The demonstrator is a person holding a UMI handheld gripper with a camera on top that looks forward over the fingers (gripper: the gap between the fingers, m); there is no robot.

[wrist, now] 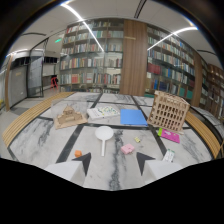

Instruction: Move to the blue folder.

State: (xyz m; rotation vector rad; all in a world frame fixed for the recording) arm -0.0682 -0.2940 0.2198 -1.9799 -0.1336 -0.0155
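- The tongs hang above the near part of the marble tabletop, their two dark tips spread apart with nothing between them — released, holding nothing.
- The blue folder lies flat farther along the tabletop, well beyond the tips and a little to their right, next to the wooden lattice model on its right and an open booklet on its left.
- Between the tongs and the folder sits a white round paddle-like thing, just ahead of the left tip, and a small pink piece just ahead of the gap.
- To do this step well, I'd say carry the tongs forward and slightly rightward, keeping them high enough to pass over the pink piece and clear of the white paddle's handle.
- The lattice model stands tall right beside the folder, so the safer line looks to be down the folder's near edge rather than from the right.
- The tongs seem to be held fairly level and tilted a touch downward, pointing along the tabletop toward the bookshelves at the back; the hand holding them is out of sight.
- An orange bit sits near the left tip, a small card near the right one; neither lies on the way.
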